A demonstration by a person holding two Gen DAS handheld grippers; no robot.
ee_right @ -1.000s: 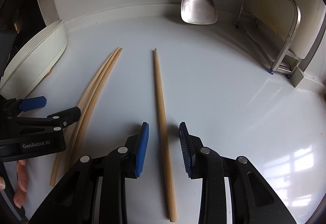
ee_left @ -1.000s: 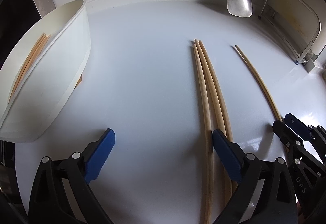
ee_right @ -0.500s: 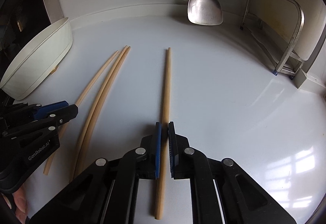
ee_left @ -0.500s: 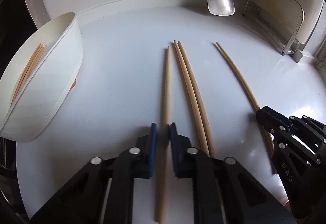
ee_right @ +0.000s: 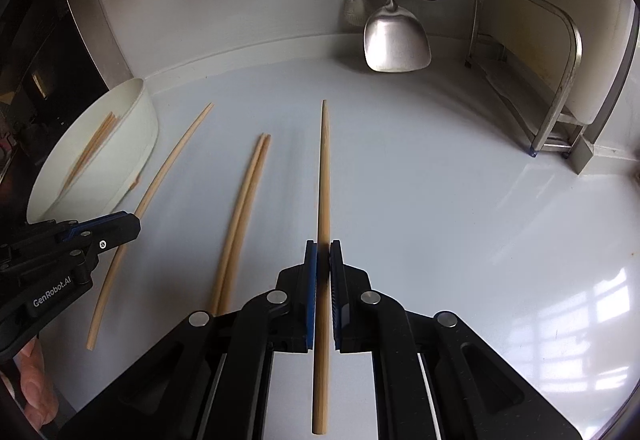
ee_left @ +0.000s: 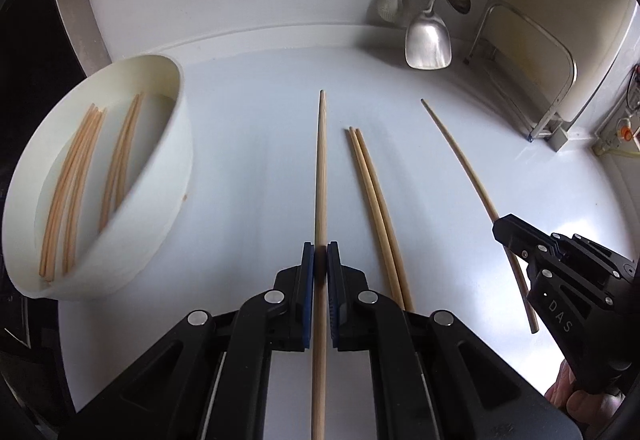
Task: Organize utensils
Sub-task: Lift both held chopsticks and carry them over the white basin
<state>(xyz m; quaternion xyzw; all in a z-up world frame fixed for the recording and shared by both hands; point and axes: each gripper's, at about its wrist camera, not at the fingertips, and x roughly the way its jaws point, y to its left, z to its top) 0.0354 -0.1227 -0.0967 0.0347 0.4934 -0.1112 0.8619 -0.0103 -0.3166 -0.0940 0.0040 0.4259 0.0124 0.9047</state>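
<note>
One wooden chopstick [ee_left: 320,176] is clamped between the blue pads of the left gripper [ee_left: 320,264], and another chopstick [ee_right: 323,176] is pinched the same way by the right gripper [ee_right: 323,260] — both seem to be held clear of the white counter [ee_right: 440,180], though blur leaves that uncertain. A pair of chopsticks [ee_left: 376,208] lies on the counter between the two held ones, and more are seen inside the white bowl [ee_left: 168,176] at the left.
</note>
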